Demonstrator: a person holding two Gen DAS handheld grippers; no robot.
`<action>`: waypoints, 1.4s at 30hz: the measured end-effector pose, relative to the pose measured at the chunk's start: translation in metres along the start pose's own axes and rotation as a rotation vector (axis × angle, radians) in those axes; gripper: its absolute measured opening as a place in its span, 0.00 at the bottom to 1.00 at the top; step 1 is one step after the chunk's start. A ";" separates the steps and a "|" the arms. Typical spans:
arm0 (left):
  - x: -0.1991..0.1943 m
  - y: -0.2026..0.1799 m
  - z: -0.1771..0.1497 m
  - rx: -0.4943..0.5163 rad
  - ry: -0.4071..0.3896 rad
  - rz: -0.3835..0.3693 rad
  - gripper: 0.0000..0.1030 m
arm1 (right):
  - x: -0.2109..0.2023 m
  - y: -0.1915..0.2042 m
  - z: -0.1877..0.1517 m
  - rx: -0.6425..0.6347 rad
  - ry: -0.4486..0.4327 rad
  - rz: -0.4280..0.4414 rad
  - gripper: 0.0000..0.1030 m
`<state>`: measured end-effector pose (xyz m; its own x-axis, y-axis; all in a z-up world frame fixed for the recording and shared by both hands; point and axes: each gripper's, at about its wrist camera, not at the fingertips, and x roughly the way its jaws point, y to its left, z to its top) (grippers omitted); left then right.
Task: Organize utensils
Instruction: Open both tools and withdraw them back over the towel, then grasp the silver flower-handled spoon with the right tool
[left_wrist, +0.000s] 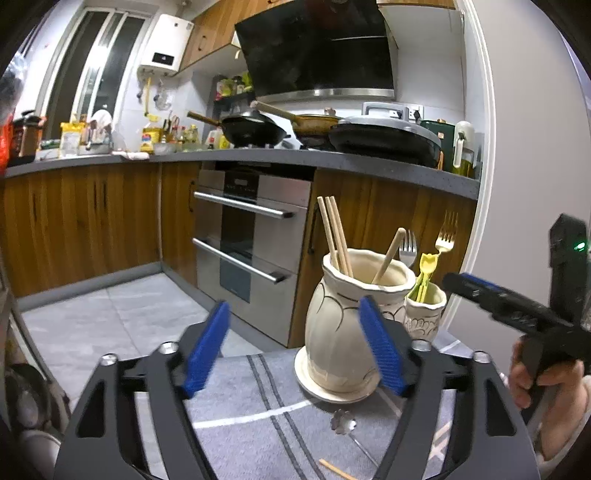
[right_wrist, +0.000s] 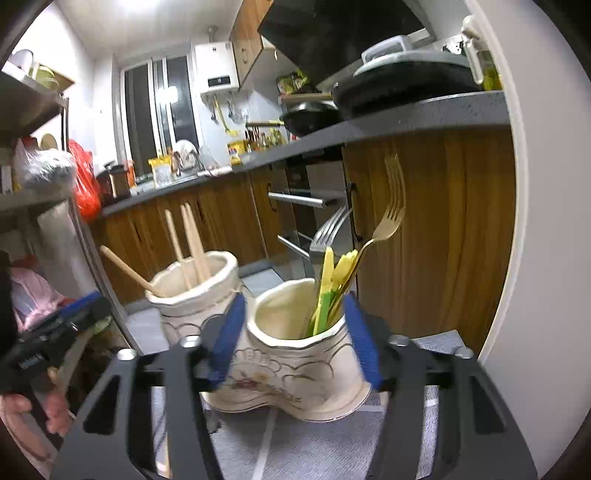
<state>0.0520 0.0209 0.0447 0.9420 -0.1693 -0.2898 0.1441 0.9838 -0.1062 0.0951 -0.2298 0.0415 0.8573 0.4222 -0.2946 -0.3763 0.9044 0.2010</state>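
A tall cream vase on a saucer holds wooden chopsticks and a wooden spoon. Behind it a small cream holder holds yellow-green utensils, a silver fork and a gold fork. My left gripper is open and empty, its right pad in front of the vase. On the mat lie a flower-ended metal utensil and a chopstick. My right gripper is open, with the jaws on either side of the small holder. The tall vase stands left of the holder.
A grey striped mat covers the table. Beyond its far edge are the kitchen floor, an oven and wooden cabinets. The right gripper shows in the left wrist view, hand-held at the right. A white door frame stands right.
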 end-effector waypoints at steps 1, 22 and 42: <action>-0.001 -0.001 -0.001 0.004 -0.008 0.010 0.81 | -0.004 0.001 0.000 0.001 -0.007 -0.002 0.67; -0.026 -0.026 -0.032 0.117 0.079 0.222 0.95 | -0.059 0.023 -0.034 -0.035 -0.008 -0.048 0.95; -0.022 0.008 -0.074 0.086 0.370 0.187 0.95 | -0.035 0.056 -0.085 -0.148 0.283 -0.015 0.95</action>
<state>0.0098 0.0277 -0.0205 0.7840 0.0182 -0.6205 0.0206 0.9982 0.0554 0.0138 -0.1885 -0.0158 0.7389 0.3904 -0.5491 -0.4292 0.9010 0.0631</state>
